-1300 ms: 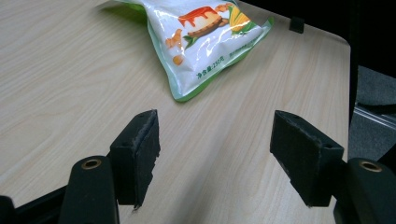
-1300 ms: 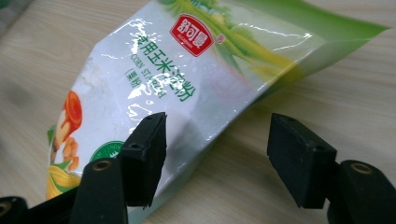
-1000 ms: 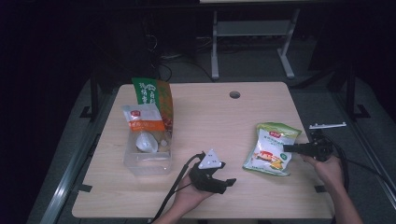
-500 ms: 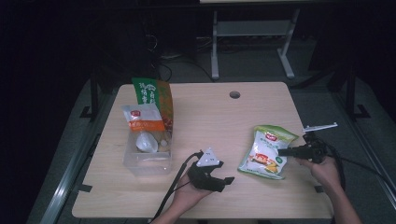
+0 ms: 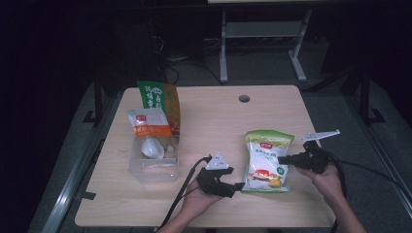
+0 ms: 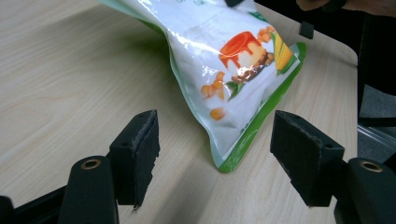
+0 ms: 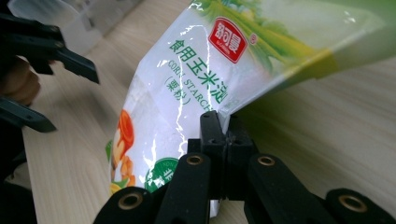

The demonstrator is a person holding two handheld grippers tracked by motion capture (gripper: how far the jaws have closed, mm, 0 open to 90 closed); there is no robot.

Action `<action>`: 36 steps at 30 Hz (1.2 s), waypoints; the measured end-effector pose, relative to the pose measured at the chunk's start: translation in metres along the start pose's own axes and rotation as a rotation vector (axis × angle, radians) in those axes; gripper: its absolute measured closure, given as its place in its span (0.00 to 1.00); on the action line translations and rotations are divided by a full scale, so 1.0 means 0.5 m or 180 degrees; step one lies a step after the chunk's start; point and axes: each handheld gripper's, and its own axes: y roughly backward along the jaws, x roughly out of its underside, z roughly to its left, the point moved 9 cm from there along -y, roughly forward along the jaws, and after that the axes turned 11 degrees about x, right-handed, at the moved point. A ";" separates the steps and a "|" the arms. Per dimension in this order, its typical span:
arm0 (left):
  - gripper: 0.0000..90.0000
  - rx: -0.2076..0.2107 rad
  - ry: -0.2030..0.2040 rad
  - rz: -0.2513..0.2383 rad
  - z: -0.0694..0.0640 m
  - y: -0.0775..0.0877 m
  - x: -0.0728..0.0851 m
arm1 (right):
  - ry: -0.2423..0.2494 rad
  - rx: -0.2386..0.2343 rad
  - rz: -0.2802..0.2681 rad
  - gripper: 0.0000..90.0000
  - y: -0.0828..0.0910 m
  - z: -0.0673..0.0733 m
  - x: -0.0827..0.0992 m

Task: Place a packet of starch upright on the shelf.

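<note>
A white and green corn starch bag [image 5: 265, 160] lies tilted on the wooden table [image 5: 218, 116], its right edge lifted. My right gripper [image 5: 283, 159] is shut on that edge; in the right gripper view the jaws pinch the bag [image 7: 196, 79] at its side seam, right gripper [image 7: 223, 122]. My left gripper [image 5: 238, 186] stands open at the bag's lower left corner. In the left gripper view the bag's bottom corner [image 6: 233, 88] rests on the table just ahead of the open left gripper [image 6: 215, 140], between the two pads but apart from them.
A clear plastic bin [image 5: 154, 158] at the left holds a white pouch and an orange-labelled bag [image 5: 148, 124]; a green and orange package [image 5: 158, 99] stands behind it. A cable hole [image 5: 244, 98] is at the table's far side. The table's right edge is close to my right hand.
My right gripper has pulled the bag leftward and raised its right edge. The left gripper has stayed almost still, so the bag's corner now sits just in front of it.
</note>
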 end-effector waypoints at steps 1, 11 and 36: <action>0.35 0.0006 -0.0017 -0.0005 0.001 -0.001 -0.002 | 0.0034 -0.0031 -0.0076 0.99 0.006 0.012 -0.008; 0.35 0.0110 0.0157 -0.0183 0.012 -0.007 -0.031 | 0.0332 -0.0219 -0.0313 0.99 0.029 0.083 -0.049; 0.89 -0.0386 -0.0111 -0.0404 0.048 0.089 -0.040 | 0.0734 -0.0303 -0.0472 0.97 -0.029 0.186 -0.099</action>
